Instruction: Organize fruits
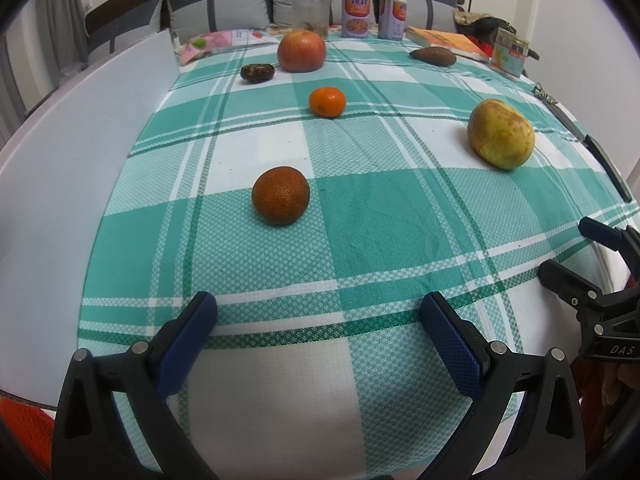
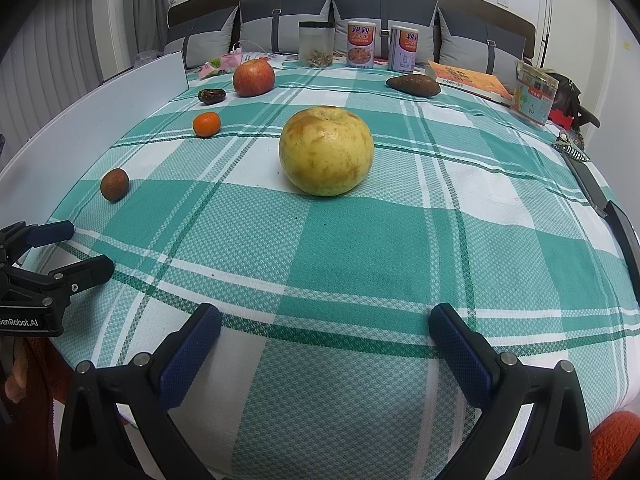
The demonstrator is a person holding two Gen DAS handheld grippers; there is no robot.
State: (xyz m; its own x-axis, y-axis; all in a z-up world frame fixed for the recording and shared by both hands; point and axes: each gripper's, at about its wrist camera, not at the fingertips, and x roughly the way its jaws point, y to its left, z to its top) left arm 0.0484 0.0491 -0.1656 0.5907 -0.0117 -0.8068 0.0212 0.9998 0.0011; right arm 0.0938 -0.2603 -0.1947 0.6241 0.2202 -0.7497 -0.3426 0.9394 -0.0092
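Note:
Fruits lie spread on a green-and-white checked cloth [image 1: 360,232]. A dark rough orange [image 1: 281,195] sits ahead of my open, empty left gripper [image 1: 320,320]. A big yellow pear-like fruit [image 2: 326,151] sits straight ahead of my open, empty right gripper [image 2: 326,332]; it also shows at the right in the left wrist view [image 1: 501,134]. Farther back lie a small bright orange [image 1: 327,101], a red apple [image 1: 301,51], a dark date [image 1: 257,72] and a brown sweet potato [image 1: 433,56]. The right gripper shows at the right edge of the left wrist view [image 1: 576,256].
A white board [image 1: 80,160] runs along the left of the cloth. At the back stand a clear jar [image 1: 311,14], two cans [image 1: 355,15], a book [image 1: 448,42] and a small box [image 1: 510,52]. A dark flat object [image 2: 600,196] lies at the right edge.

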